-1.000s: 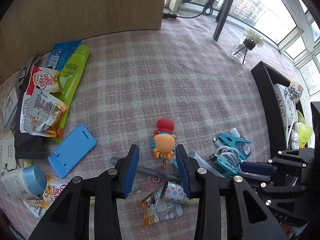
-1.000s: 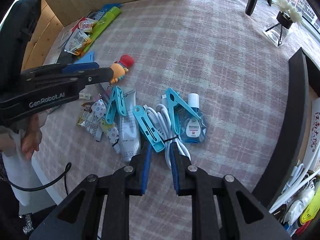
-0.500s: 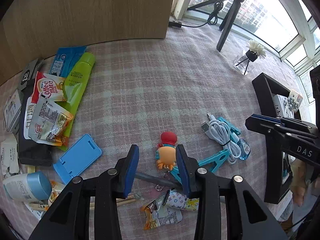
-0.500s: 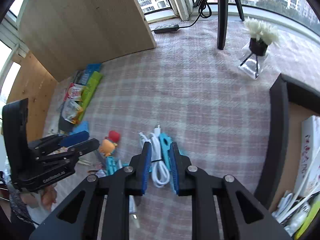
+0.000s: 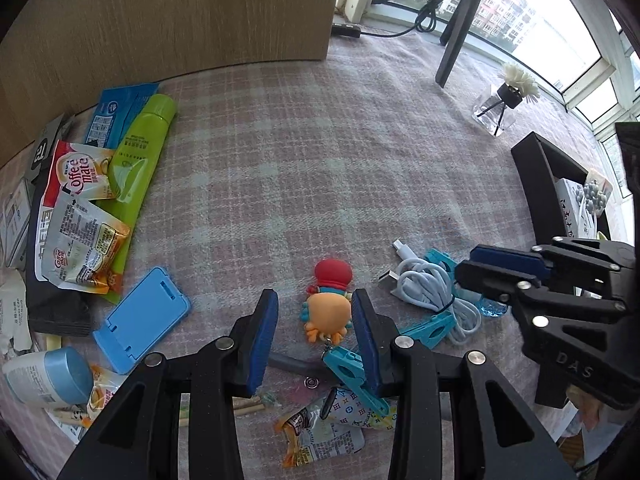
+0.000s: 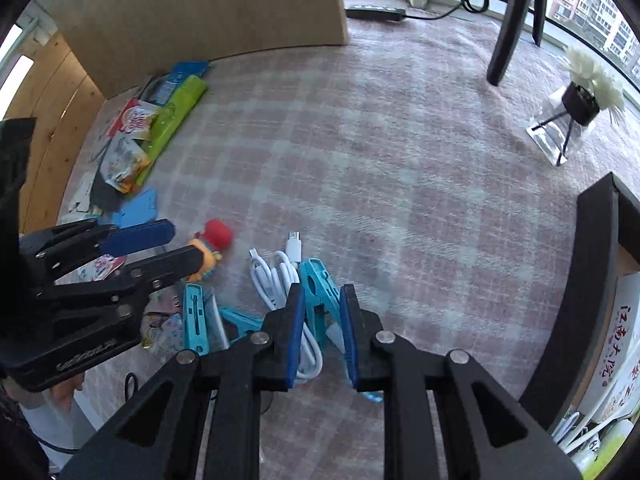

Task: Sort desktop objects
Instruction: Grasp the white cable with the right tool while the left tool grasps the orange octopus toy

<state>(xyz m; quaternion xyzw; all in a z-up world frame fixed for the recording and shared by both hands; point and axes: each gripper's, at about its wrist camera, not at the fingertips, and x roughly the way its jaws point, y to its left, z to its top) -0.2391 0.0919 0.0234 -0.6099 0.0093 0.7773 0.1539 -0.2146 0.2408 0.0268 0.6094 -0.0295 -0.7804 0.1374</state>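
white cable | right claw released, low, straddling it | left claw released, flanking orange keychain

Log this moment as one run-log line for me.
left gripper: open, straddling orange keychain figure | right gripper: open, over white cable and teal clip | nothing lifted
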